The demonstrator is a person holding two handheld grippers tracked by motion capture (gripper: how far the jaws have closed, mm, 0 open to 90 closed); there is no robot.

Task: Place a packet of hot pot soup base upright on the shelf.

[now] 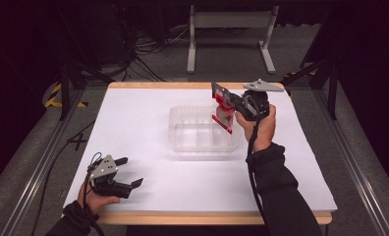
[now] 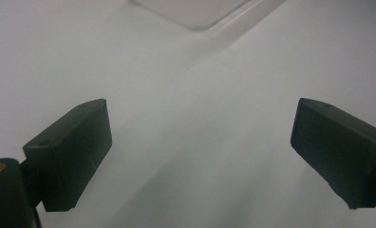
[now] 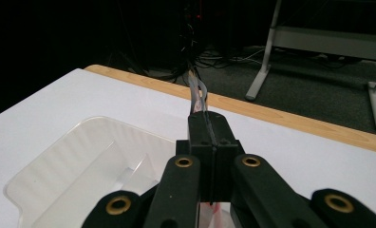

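Red-and-clear packet (image 1: 222,112) is pinched in the right tongs (image 1: 221,104), held above the clear tray's (image 1: 192,135) right end, mid-bench (image 1: 143,123). Left tongs (image 1: 128,172) are spread wide, nothing between them, at the near-left corner.

White table (image 1: 148,128) (bears clear tray (image 1: 192,140)).

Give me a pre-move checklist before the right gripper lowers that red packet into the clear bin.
1. Grip: right gripper shut on the red packet, jaws pressed together in the right gripper view: ok.
2. Packet above the clear bin, near its right end: ok.
3. Bin compartment below free of other things: cannot tell, plastic is see-through.
4. Left gripper open, on the table near its front left, apart from the bin: ok.
5. Packet hanging straight: not ok, tilted.
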